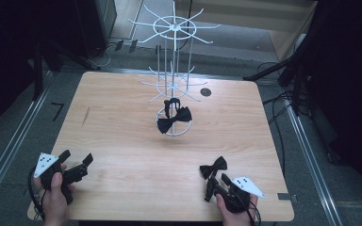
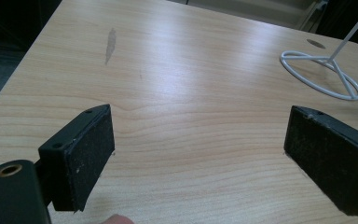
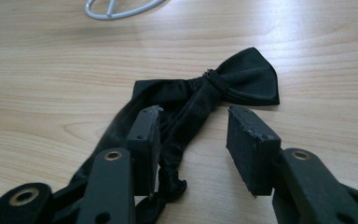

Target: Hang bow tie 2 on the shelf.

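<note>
A black bow tie [image 1: 214,167] [image 3: 214,88] lies flat on the wooden table [image 1: 122,117] near the front right. My right gripper [image 1: 215,181] [image 3: 193,135] sits low just behind it, open, and the tie's strap runs between its jaws beside the left pad without being pinched. A second black bow tie [image 1: 174,120] hangs low on the white wire display rack [image 1: 173,28] at the table's middle back. My left gripper [image 1: 78,160] [image 2: 196,154] rests at the front left corner, wide open over bare wood.
The rack's round wire base [image 2: 321,74] [image 3: 116,9] stands on the table past both grippers. A dark round hole [image 1: 205,92] marks the tabletop at the back right. Cables and dark stands surround the table on the floor.
</note>
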